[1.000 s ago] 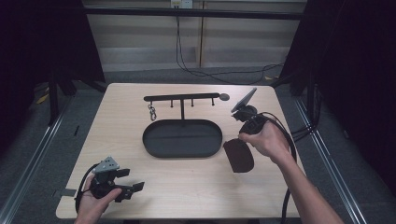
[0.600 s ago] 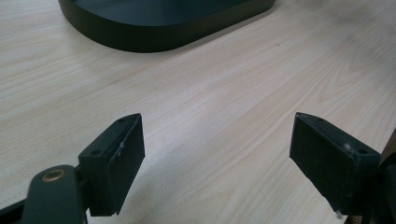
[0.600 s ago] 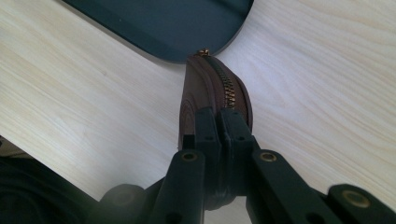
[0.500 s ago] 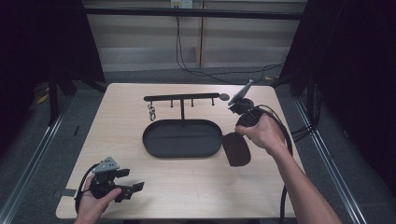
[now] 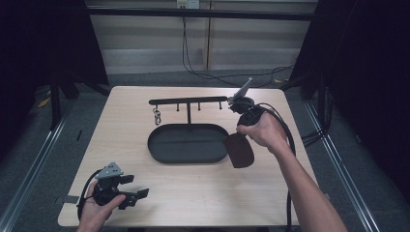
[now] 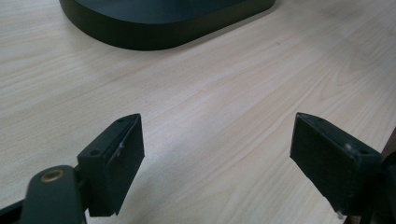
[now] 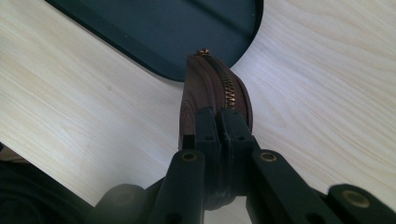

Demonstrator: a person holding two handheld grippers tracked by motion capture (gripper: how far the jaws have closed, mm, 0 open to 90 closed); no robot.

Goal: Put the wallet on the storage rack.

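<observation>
A brown zippered pouch (image 5: 240,152) hangs just off the right end of the black oval tray (image 5: 159,151), with my right gripper (image 5: 239,136) shut on its top edge. In the right gripper view the jaws (image 7: 219,122) pinch the pouch (image 7: 212,84) beside its brass zipper, and the pouch's far end overlaps the tray's rim (image 7: 163,67). My left gripper (image 5: 137,187) rests low at the table's front left corner, open, nothing between its pads (image 6: 119,163). The tray's wall (image 6: 154,39) lies ahead of it.
A black rack with hooks (image 5: 188,102) stands behind the tray, a small metal key ring (image 5: 157,116) hanging from its left end. The right gripper's cable (image 5: 288,140) loops off the table's right side. Bare wood lies between the left gripper and the tray.
My right hand has carried the pouch a little to the left and away, closer to the tray's right end. The left gripper has stayed put.
</observation>
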